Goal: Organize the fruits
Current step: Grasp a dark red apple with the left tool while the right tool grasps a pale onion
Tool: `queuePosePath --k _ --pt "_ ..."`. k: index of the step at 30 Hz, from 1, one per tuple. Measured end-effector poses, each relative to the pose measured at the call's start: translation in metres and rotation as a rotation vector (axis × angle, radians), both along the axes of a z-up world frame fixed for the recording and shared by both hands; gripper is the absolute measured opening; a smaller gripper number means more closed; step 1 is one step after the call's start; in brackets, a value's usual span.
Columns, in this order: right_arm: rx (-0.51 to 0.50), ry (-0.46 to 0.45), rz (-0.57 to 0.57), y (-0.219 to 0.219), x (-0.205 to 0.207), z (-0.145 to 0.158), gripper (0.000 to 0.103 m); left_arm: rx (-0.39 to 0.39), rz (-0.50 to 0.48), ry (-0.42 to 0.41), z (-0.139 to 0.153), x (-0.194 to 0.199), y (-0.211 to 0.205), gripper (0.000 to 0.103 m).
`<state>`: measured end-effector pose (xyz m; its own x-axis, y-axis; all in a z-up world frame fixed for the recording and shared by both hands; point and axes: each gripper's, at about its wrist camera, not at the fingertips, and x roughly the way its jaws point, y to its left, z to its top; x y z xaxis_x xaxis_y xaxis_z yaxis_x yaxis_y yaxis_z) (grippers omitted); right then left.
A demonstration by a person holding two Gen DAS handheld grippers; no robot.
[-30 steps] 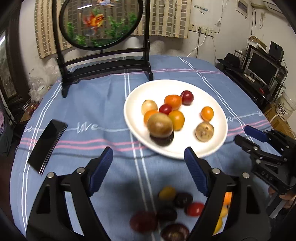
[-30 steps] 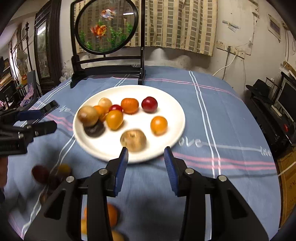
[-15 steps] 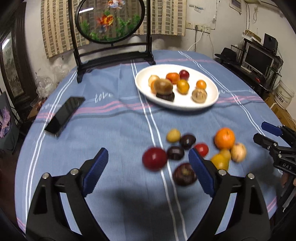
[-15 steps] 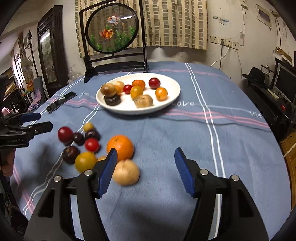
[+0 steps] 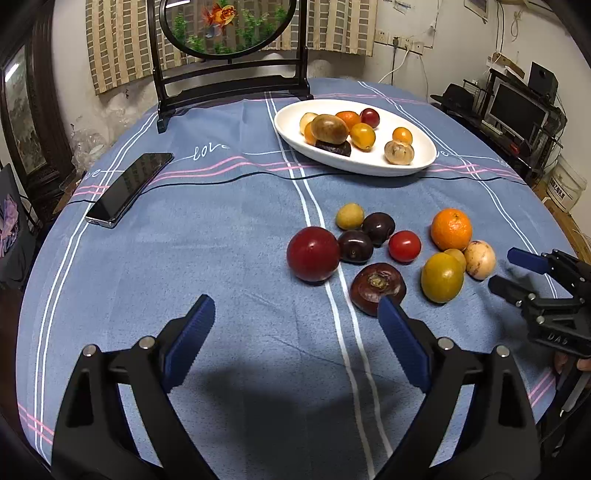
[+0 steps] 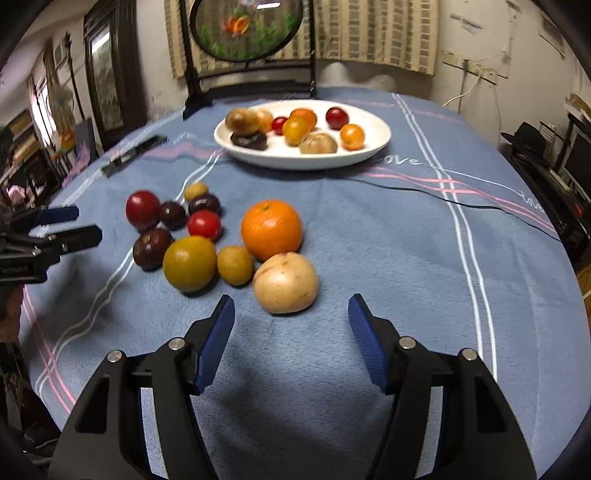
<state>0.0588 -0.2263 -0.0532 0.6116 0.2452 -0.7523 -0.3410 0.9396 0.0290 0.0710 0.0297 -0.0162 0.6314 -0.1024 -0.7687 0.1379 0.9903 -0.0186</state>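
A white plate holding several small fruits sits at the far side of the blue cloth. Nearer lies a loose cluster: a big red plum, a dark brown fruit, an orange, a yellow-green fruit and a pale fruit. My left gripper stands open just short of the red plum and the brown fruit, holding nothing. My right gripper is open too, its tips just short of the pale fruit.
A black phone lies on the cloth at the left. A round fish screen on a black stand rises behind the plate. A thin black cable crosses the cloth in front of the plate. Monitors and clutter stand beyond the table's right edge.
Both grippers have drawn back from the plate toward the near side of the table, bringing the loose fruits into view. The right jaws have widened a lot, the left ones slightly.
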Motion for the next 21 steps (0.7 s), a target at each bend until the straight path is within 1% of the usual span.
queuePosePath --k 3,4,5,6,10,13,14,15,21 --pt "-0.049 0.029 0.009 0.009 0.005 -0.005 0.065 0.014 0.000 0.001 -0.003 0.003 -0.002 0.091" --pt "-0.065 0.040 0.009 0.012 0.007 -0.007 0.064 0.021 -0.001 0.003 -0.005 0.004 -0.002 0.091" --pt "-0.075 0.049 0.010 0.014 0.009 -0.008 0.061 0.028 -0.004 0.006 -0.006 0.005 -0.002 0.091" --pt "-0.088 0.061 0.016 0.017 0.012 -0.010 0.061 0.032 -0.004 0.009 -0.007 0.007 -0.001 0.091" --pt "-0.122 0.068 0.031 0.028 0.017 -0.013 0.057 0.035 -0.003 0.020 -0.011 0.011 0.004 0.091" --pt "-0.118 0.074 0.016 0.030 0.026 -0.013 0.051 0.034 -0.001 0.033 -0.013 0.016 0.006 0.091" --pt "-0.122 0.067 0.015 0.030 0.027 -0.012 0.044 0.034 -0.002 0.036 -0.013 0.018 0.006 0.091" --pt "-0.126 0.063 0.015 0.029 0.027 -0.012 0.041 0.035 -0.003 0.039 -0.013 0.020 0.006 0.091" --pt "-0.057 0.076 0.025 0.019 0.025 -0.010 0.041 0.041 -0.010 0.053 -0.016 0.035 0.000 0.091"
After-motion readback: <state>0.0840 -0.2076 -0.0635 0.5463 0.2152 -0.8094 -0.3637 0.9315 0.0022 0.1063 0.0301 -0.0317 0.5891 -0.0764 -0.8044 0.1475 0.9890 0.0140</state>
